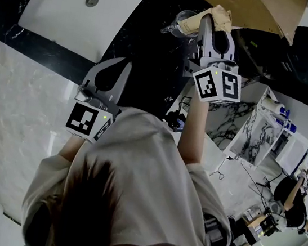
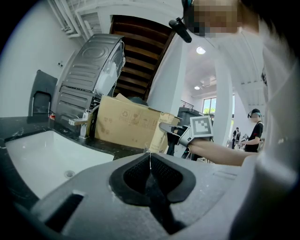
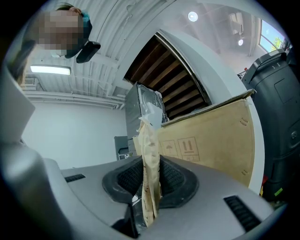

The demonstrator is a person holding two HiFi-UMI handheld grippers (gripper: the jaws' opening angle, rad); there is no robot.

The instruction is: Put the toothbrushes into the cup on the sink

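My right gripper (image 1: 211, 24) is shut on a tan paper-wrapped toothbrush (image 1: 221, 14), held upright over the black counter. In the right gripper view the wrapper (image 3: 150, 161) stands pinched between the pads (image 3: 174, 180), its top sticking well above the jaws. A clear glass cup (image 1: 181, 22) stands on the counter just left of that gripper. My left gripper (image 1: 119, 69) hovers nearer the person, beside the white sink basin (image 1: 56, 9), shut with nothing between its pads (image 2: 133, 173). The left gripper view shows the right gripper (image 2: 172, 130) and the wrapper (image 2: 158, 137) ahead.
A large cardboard box (image 2: 126, 123) leans at the back of the counter (image 1: 152, 51), close behind the cup. A faucet (image 2: 83, 124) stands behind the basin. A marble-patterned box (image 1: 258, 131) and cables lie to the right, below the counter.
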